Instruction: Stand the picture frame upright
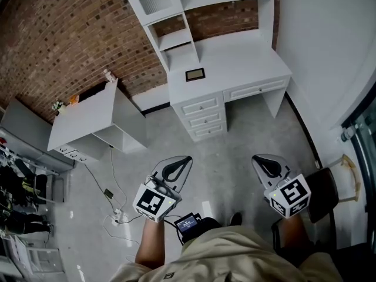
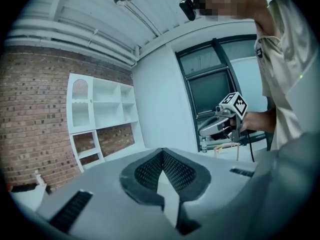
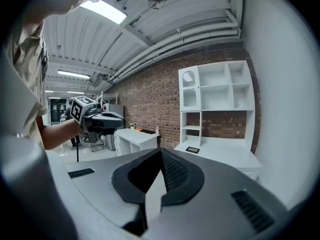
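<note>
A small dark picture frame (image 1: 195, 74) lies flat on the white desk (image 1: 247, 57) by the brick wall; in the right gripper view the frame (image 3: 192, 149) shows far off on the desktop. My left gripper (image 1: 178, 168) and right gripper (image 1: 265, 165) hang over the floor well short of the desk, both shut and empty. In the left gripper view the jaws (image 2: 162, 160) meet with nothing between them, and the right gripper (image 2: 220, 125) shows beside them. The right gripper view shows its closed jaws (image 3: 161, 168) and the left gripper (image 3: 97, 119).
A white hutch (image 1: 188, 16) with shelves stands on the desk, drawers (image 1: 202, 116) below it. A second white desk (image 1: 94, 119) sits to the left. Cables and a power strip (image 1: 117, 216) lie on the grey floor. A chair (image 1: 323, 192) stands at my right.
</note>
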The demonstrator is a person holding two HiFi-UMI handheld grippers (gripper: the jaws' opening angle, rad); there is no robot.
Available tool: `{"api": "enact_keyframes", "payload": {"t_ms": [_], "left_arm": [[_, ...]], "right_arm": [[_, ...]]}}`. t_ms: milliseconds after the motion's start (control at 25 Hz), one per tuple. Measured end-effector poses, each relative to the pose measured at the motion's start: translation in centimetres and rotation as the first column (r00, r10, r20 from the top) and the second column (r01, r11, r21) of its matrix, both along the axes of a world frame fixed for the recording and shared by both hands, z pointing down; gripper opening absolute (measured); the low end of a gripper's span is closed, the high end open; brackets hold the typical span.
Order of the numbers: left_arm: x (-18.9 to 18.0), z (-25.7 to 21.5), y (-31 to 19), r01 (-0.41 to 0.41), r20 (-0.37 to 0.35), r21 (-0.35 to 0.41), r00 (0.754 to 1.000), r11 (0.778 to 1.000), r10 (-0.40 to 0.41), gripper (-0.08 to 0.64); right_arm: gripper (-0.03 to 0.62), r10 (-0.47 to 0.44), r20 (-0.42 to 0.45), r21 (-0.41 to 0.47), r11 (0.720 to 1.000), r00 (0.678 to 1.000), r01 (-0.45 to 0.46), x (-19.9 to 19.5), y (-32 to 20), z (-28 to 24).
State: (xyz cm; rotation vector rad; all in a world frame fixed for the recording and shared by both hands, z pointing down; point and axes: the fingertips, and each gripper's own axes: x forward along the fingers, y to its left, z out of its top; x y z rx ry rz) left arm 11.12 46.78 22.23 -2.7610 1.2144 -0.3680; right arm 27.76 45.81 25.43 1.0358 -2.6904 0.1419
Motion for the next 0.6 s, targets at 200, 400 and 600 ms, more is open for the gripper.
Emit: {"api": "enact_keyframes", "payload": {"t_ms": [200, 400, 600], "left_arm": [[-0.1, 1.3, -6.1, 0.008, -0.002, -0.023, 1.000, 1.000, -0.008, 0.006], [-1.8, 2.3, -13.3, -0.017, -0.024, -0.023, 1.000, 1.000, 0.016, 0.006], [-5.6, 3.2, -22.4, -0.044, -0.035, -0.027, 0.998, 0.999, 0.043, 0.006]], "right_arm": [[0.003, -0.003, -0.010, -0.031, 1.000, 1.000, 0.002, 0.2, -5.2, 1.7], [0.003, 0.042, -0.042, -0.041, 0.998, 0.998, -0.044, -0.6, -12.1, 2.5], [0.003, 0.066, -0.044, -0.038, 0.997, 0.997, -0.068, -4.7, -20.5, 2.6]]}}
